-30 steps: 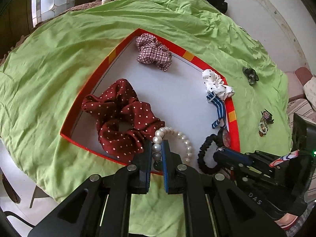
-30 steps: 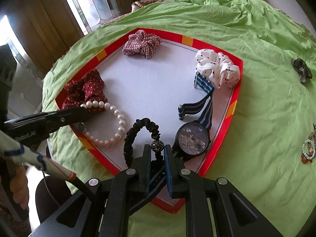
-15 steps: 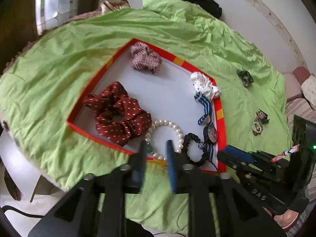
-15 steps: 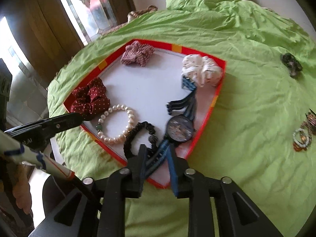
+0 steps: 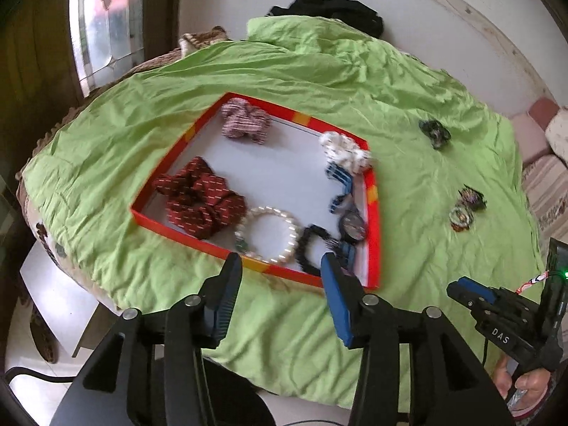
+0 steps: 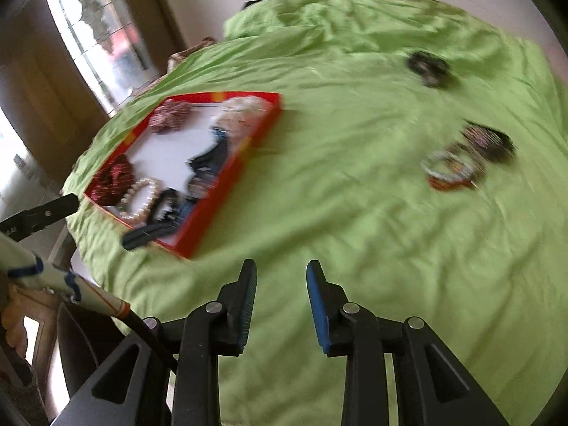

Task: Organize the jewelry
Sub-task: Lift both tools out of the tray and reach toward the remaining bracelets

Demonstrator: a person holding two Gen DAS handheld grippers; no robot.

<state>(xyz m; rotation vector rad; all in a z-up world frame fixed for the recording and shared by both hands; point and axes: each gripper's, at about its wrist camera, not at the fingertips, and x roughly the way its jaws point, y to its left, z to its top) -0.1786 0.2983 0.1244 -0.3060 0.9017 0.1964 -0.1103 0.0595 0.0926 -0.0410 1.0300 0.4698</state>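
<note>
Both tools hang with jaws apart and empty above a green-draped surface (image 5: 408, 163). Just ahead of the left tool (image 5: 280, 266) lies the red-rimmed tray (image 5: 372, 234), its near edge almost under the fingertips. Inside it, a pearl bracelet (image 5: 268, 232) and a black beaded band (image 5: 312, 245) rest closest to that tool, the watch (image 5: 351, 222) with its blue striped strap to their right. A dark red dotted scrunchie (image 5: 202, 200) sits ahead and left; a plaid scrunchie (image 5: 245, 126) and a white scrunchie (image 5: 346, 151) lie at the far side. The right tool (image 6: 280, 277) hovers over bare cloth, the tray (image 6: 198, 230) ahead to its left. Ahead to its right, a cluster of small jewelry (image 6: 465, 159) lies on the cloth, a dark hair clip (image 6: 427, 67) farther off; both are blurred.
</note>
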